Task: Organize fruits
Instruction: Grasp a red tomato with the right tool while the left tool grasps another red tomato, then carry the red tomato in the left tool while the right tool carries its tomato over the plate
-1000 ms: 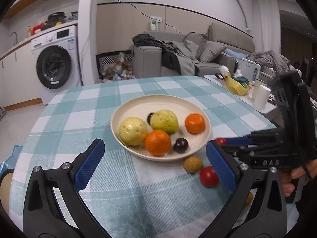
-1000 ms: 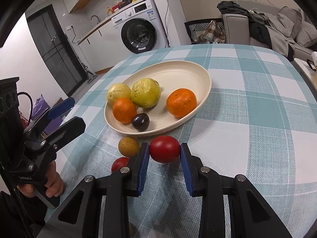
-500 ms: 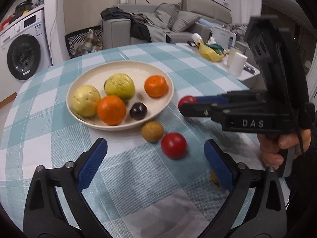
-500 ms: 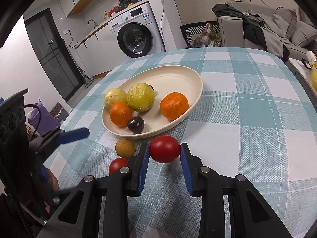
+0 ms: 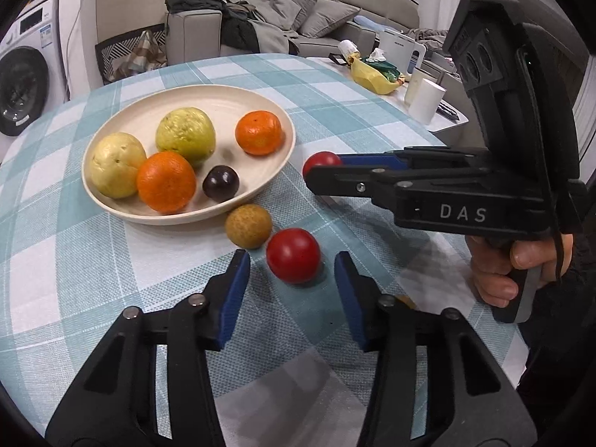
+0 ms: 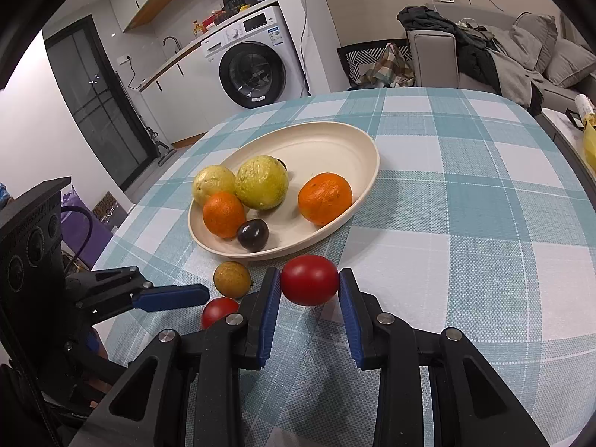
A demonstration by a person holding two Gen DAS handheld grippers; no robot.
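Note:
A cream plate (image 5: 260, 97) (image 6: 335, 141) on the checked table holds two yellow-green guavas, two oranges and a dark plum. My right gripper (image 6: 309, 290) is shut on a red tomato (image 6: 309, 279) just in front of the plate; it shows in the left wrist view (image 5: 322, 165). My left gripper (image 5: 292, 290) is open, its blue pads on either side of a second red tomato (image 5: 293, 255) (image 6: 218, 311) that lies on the cloth, not touching it. A small brown fruit (image 5: 248, 225) (image 6: 231, 278) lies beside that tomato.
A side table with a white cup (image 5: 426, 100) and a yellow bag (image 5: 372, 74) stands beyond the table's right edge. A washing machine (image 6: 253, 70) and a sofa (image 5: 298, 26) are in the background.
My left gripper moved forward and right to the loose tomato and its jaws narrowed around it. My right gripper keeps its tomato and shifted only slightly.

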